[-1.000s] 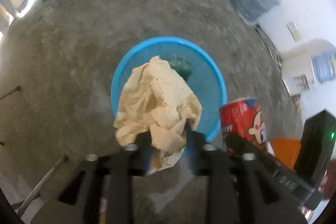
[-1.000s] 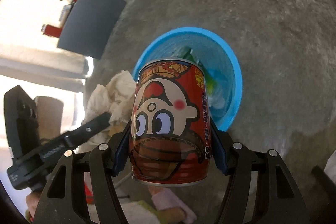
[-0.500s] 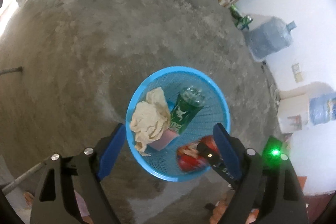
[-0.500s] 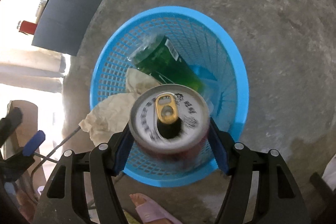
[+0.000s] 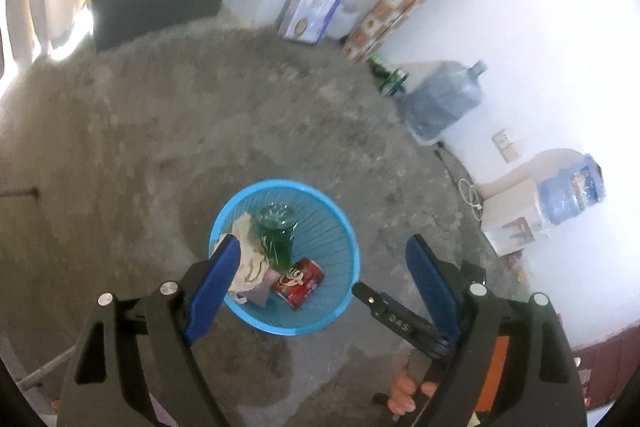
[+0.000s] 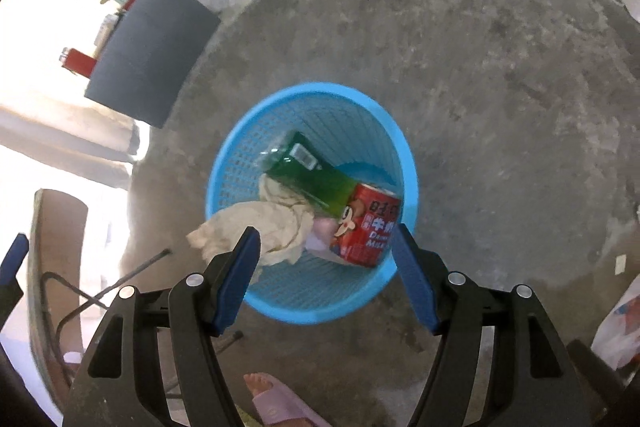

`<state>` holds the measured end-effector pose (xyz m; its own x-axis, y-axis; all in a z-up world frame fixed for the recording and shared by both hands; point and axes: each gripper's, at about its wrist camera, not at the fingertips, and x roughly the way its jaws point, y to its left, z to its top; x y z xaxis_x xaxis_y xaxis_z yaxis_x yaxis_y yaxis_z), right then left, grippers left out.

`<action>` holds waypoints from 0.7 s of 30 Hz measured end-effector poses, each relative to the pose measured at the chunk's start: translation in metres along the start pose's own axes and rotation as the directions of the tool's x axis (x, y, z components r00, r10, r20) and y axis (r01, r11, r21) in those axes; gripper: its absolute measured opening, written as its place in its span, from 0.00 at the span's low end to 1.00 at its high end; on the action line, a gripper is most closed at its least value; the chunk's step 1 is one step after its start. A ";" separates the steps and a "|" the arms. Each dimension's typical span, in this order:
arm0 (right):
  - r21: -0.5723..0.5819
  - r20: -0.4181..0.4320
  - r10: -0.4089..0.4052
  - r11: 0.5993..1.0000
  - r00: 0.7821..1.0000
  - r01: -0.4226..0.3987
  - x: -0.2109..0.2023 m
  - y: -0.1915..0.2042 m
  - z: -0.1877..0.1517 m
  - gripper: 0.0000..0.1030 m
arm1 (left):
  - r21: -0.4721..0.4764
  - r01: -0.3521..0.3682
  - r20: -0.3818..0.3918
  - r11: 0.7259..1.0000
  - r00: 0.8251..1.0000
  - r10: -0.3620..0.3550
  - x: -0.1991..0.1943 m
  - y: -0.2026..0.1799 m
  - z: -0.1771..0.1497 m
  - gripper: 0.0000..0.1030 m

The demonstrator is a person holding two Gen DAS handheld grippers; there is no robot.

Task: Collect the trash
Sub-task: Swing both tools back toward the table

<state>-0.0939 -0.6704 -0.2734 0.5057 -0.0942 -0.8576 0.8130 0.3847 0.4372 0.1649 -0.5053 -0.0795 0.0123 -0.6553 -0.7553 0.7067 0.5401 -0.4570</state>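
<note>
Done: crumpled paper [image 6: 276,223], green bottle [image 6: 312,175] and red can [image 6: 368,227] lying in blue basket [image 6: 240,163] on floor.
Left tongs [image 5: 320,259]: spread wide, empty.
Right tongs [image 6: 324,247]: apart, empty.
Left: no further loose trash visible nearby.

Two fisheye cameras, one on each pair of tongs, both looking steeply down at the same floor.

The left camera sits behind the left tongs [image 5: 324,259] and looks forward along them from high up; the blue basket [image 5: 344,227] appears small between the tips, with the white wall [image 5: 520,27] far ahead. The right camera sits behind the right tongs [image 6: 324,243], nearer to the floor, so its basket [image 6: 228,163] looks bigger, just ahead of the tips. Both views share the basket, the grey floor [image 5: 240,107] and the boxes [image 5: 320,3] at the wall.
</note>
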 end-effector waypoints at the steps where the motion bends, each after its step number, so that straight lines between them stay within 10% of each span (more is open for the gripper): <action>1: -0.008 0.010 0.005 1.000 1.000 -0.005 -0.010 0.002 -0.004 0.63 | 0.007 0.006 0.011 1.000 1.000 -0.006 -0.009 -0.001 -0.002 0.80; 14: -0.082 0.003 0.184 0.980 0.983 -0.183 -0.106 0.063 -0.057 0.71 | 0.050 -0.023 0.180 0.999 0.984 0.014 -0.167 0.039 -0.075 0.80; 21: -0.292 -0.048 0.249 0.923 0.967 -0.252 -0.125 0.170 -0.076 0.77 | -0.096 -0.138 0.352 0.986 0.921 0.164 -0.270 0.106 -0.128 0.86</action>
<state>-0.0408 -0.5238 -0.1121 0.6779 0.0488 -0.7335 0.5381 0.6469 0.5403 0.1455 -0.2040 0.0158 0.3763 -0.7013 -0.6054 0.6268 0.6739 -0.3911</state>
